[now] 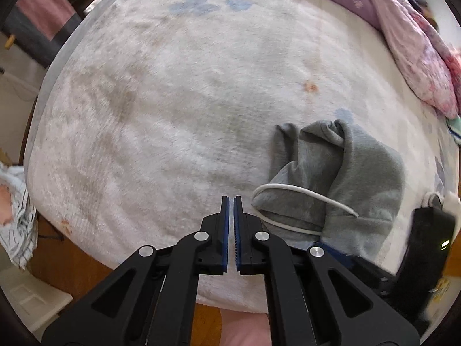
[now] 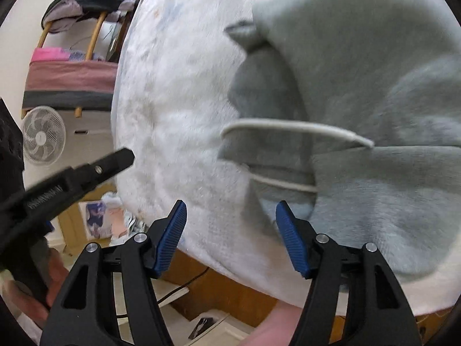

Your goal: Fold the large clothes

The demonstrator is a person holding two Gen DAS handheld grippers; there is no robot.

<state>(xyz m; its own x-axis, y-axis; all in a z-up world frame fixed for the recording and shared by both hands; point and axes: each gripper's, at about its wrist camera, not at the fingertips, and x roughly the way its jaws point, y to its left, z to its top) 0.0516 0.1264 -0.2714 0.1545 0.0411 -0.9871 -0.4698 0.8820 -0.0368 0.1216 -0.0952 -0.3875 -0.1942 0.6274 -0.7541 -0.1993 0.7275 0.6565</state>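
One grey hoodie (image 1: 354, 173) on one white blanket (image 1: 173, 115); left claw (image 1: 231, 201) clenched empty, right claw (image 2: 230, 210) released

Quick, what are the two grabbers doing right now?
Left gripper: closed, holding nothing.
Right gripper: open, empty, near the grey hoodie.

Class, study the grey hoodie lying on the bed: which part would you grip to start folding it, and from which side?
Probably the hood's open rim on the grey hoodie, near the white drawstring. It is a raised fabric edge facing the bed's near edge, so bring the right tool in from there, angled down.
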